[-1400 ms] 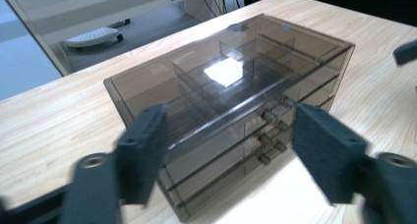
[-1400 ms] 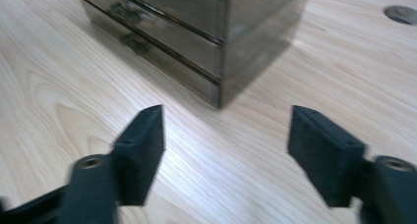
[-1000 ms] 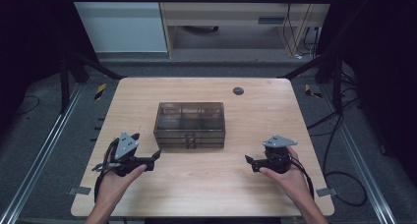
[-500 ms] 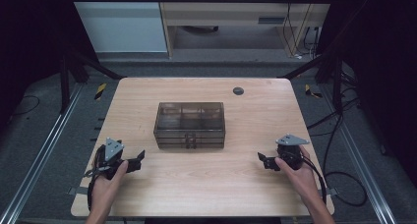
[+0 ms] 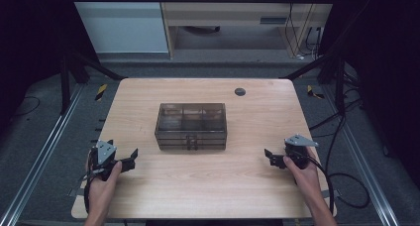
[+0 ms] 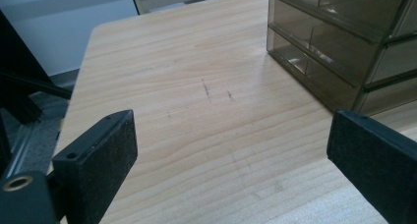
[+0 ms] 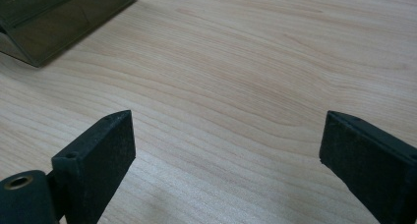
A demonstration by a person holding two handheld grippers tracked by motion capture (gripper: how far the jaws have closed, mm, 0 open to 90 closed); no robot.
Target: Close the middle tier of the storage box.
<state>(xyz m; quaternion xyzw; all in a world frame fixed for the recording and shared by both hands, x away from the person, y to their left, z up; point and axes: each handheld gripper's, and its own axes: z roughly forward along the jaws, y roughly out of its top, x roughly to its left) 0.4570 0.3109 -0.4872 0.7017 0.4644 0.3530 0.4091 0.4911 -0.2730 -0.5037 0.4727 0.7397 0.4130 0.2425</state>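
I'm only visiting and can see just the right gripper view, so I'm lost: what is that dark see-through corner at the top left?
Observer: In the high view it is one corner of a smoky plastic drawer box that stands in the middle of the wooden table.
Operator: Is the other gripper touching it?
Observer: No. The left gripper is apart from the box, near the table's left edge, with its jaws open and nothing in them.

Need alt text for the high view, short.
A smoky clear drawer box sits mid-table, untouched. A person's hands hold the left gripper and right gripper low near the table's side edges, jaws open, pointing inward at the box. A small dark disc lies near the far edge.
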